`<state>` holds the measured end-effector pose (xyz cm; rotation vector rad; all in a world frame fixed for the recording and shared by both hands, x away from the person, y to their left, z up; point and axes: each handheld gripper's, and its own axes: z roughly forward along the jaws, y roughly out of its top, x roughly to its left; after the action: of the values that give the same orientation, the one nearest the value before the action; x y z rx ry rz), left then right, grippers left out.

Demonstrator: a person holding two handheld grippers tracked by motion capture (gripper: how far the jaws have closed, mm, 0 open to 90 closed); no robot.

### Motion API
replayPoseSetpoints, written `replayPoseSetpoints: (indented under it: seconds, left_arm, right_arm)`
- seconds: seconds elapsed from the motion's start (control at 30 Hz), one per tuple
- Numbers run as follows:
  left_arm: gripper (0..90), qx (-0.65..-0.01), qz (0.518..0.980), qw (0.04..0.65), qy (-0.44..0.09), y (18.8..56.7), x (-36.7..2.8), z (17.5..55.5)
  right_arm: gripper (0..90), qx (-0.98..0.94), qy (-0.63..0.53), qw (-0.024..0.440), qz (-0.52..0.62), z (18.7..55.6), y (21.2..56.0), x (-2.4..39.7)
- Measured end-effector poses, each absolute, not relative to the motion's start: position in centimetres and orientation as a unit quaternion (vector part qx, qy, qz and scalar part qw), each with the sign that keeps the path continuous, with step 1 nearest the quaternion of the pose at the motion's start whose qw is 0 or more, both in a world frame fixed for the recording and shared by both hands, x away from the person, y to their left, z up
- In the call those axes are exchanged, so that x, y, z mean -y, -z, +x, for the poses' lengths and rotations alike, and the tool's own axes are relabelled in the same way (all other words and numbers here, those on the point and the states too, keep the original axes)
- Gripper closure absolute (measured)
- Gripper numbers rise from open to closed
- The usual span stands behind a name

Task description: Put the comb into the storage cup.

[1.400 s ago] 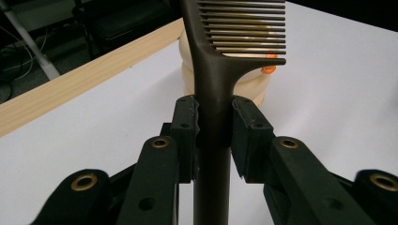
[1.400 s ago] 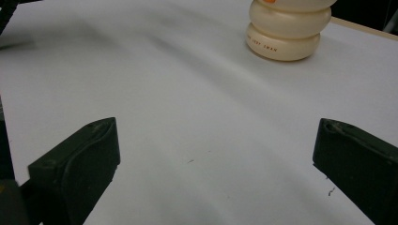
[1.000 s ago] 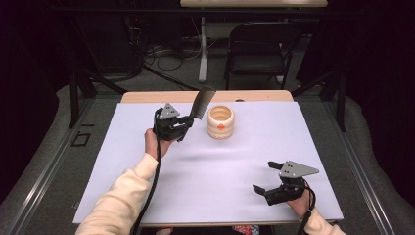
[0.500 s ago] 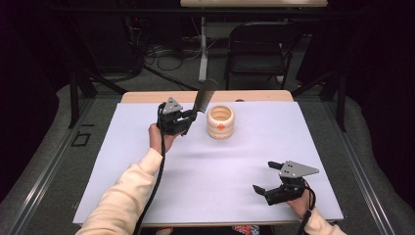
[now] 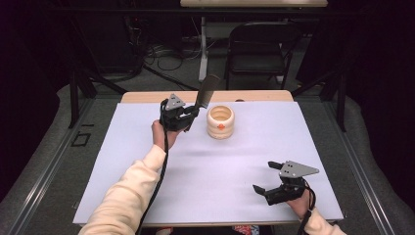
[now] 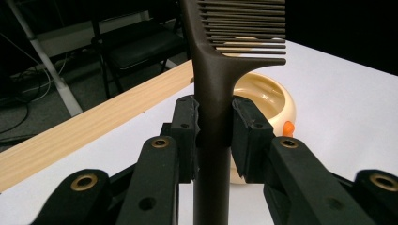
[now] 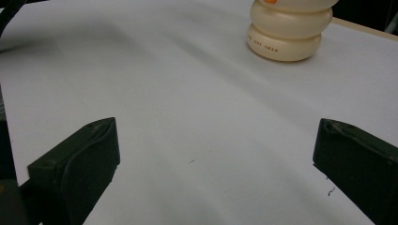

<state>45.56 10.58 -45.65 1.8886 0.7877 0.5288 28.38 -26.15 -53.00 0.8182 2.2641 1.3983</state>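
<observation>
My left gripper point(image 5: 191, 113) is shut on the handle of a dark brown comb point(image 5: 207, 91), whose toothed end tilts up and toward a cream ribbed holder point(image 5: 220, 122) with an orange mark. In the left gripper view the comb point(image 6: 213, 89) stands upright between the pads, with the holder point(image 6: 263, 98) just behind it and its open mouth showing. My right gripper point(image 5: 264, 176) rests low near the table's front right, jaws wide open with nothing between them. From the right gripper view the holder point(image 7: 286, 33) stands far off across the white sheet.
A white sheet point(image 5: 147, 161) covers the table, and a strip of bare wood point(image 5: 264, 96) runs along the far edge. Behind the table stand a black chair point(image 5: 254, 54) and a white stand leg point(image 5: 202, 49) among floor cables. The person's cream sleeve point(image 5: 127, 196) comes in at the bottom left.
The left gripper has shifted a little to the right with the comb, closer to the holder. The right gripper has stayed where it was.
</observation>
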Motion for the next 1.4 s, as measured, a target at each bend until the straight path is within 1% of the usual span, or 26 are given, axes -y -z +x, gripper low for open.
replayPoseSetpoints:
  seconds: [1.4]
  left_arm:
    - [72.6, -0.332, 0.755, 0.522, -0.218, 44.6, -7.7, 47.5]
  right_arm:
    - [0.5, -0.801, -0.493, 0.177, 0.290, 28.4, 53.0, 26.2]
